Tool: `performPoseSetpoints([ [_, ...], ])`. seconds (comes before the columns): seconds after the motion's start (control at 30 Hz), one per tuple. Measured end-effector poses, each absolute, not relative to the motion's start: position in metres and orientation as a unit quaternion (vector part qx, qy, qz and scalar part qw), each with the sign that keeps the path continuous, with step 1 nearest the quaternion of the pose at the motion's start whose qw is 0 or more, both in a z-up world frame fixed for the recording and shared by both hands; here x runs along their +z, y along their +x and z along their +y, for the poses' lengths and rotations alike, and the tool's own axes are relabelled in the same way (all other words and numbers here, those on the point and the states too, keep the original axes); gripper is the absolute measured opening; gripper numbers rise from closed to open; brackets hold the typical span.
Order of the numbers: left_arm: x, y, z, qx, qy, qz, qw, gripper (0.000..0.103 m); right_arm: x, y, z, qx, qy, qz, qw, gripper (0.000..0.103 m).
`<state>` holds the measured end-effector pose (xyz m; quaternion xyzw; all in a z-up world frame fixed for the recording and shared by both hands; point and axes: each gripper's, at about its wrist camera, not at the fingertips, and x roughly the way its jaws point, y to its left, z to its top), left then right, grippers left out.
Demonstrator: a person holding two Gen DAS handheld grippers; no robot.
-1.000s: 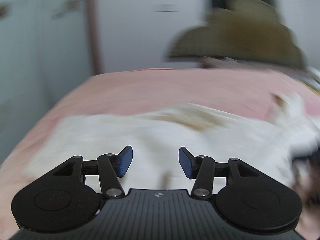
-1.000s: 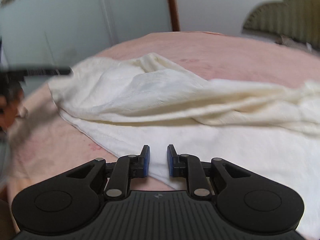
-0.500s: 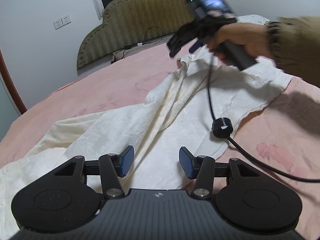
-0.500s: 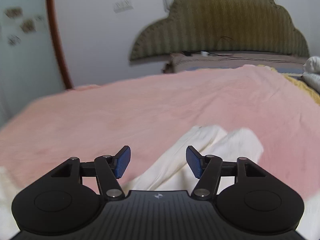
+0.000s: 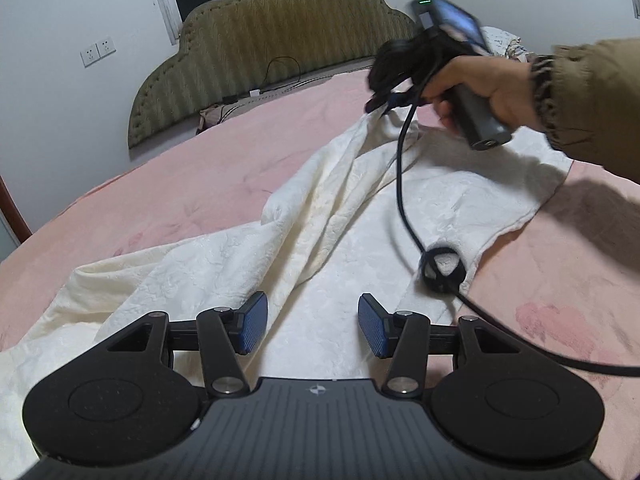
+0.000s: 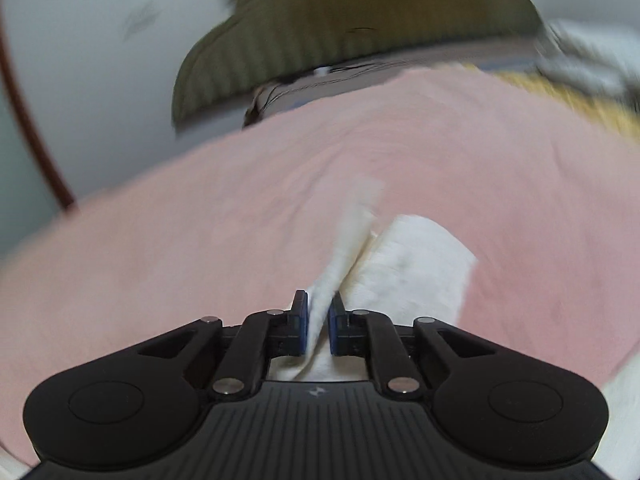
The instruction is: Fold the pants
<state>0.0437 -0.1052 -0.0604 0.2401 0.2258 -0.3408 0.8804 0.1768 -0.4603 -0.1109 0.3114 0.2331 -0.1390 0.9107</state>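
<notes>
Cream-white pants (image 5: 320, 220) lie rumpled across the pink bed cover (image 5: 200, 184). My left gripper (image 5: 308, 328) hovers open low over the near part of the pants, with a raised fold running up beside its left pad and nothing pinched. Farther back, a person's hand (image 5: 480, 84) holds my right gripper (image 5: 384, 100), which pulls an edge of the pants up off the bed. In the right wrist view the right gripper (image 6: 318, 328) has its jaws closing, and a strip of the pants (image 6: 412, 264) is pressed between the blue pads.
A black cable (image 5: 400, 184) hangs from the right gripper, and its ring (image 5: 442, 268) rests on the pants. An olive scalloped headboard (image 5: 260, 40) stands at the far end, with wall sockets (image 5: 98, 51) to its left. Yellow and white bedding (image 6: 560, 100) lies at the far right.
The right gripper swung toward the headboard, opened over an edge of the pants, then closed on it. The left gripper swung round to face the headboard and has barely moved since.
</notes>
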Motion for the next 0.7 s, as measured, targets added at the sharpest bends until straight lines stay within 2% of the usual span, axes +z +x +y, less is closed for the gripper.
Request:
performPoseSetpoints([
  [0.37, -0.066, 0.061, -0.123, -0.341, 0.280, 0.205, 0.873, 0.056, -0.113, 0.093, -0.503, -0.066, 0.492, 0.126, 0.859, 0.008],
  [0.7, -0.069, 0.068, -0.145, -0.308, 0.324, 0.162, 0.880, 0.053, -0.052, 0.048, -0.501, 0.021, 0.470, 0.043, 0.881, 0.008],
])
